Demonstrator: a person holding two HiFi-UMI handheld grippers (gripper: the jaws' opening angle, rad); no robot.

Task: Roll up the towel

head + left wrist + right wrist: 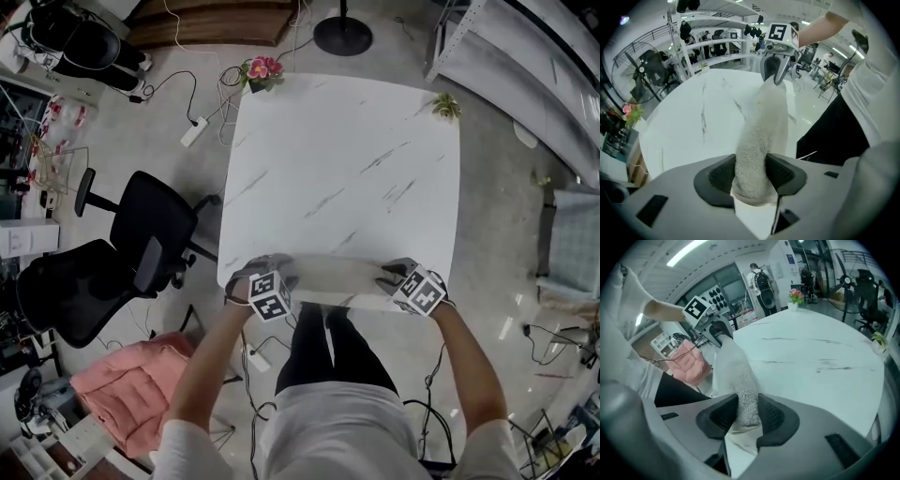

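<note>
- my left gripper (277, 274) is clamped on one end of the towel (337, 279). in the left gripper view the fluffy cloth fills the gap of the left gripper (751, 176), with both jaws pressed against it.
- my right gripper (398, 277) is clamped on the other end. in the right gripper view the cloth is pinched tight in the right gripper (746, 416), and a loose corner hangs below the jaws.
- the towel (764, 126) is off-white and bunched into a long, narrow bundle that runs from one gripper to the other. it lies along the near edge of the desk (347, 169), right in front of my legs.
- the rest of the white marbled desk top beyond the towel is bare up to its far corners.
- a small pot of pink flowers (262, 70) stands at the far left corner, and a little green plant (446, 105) at the far right corner.
- on the floor to my left are two black office chairs (150, 225) and a pink cushion (122, 380), and a power strip (194, 131) lies further off.
</note>
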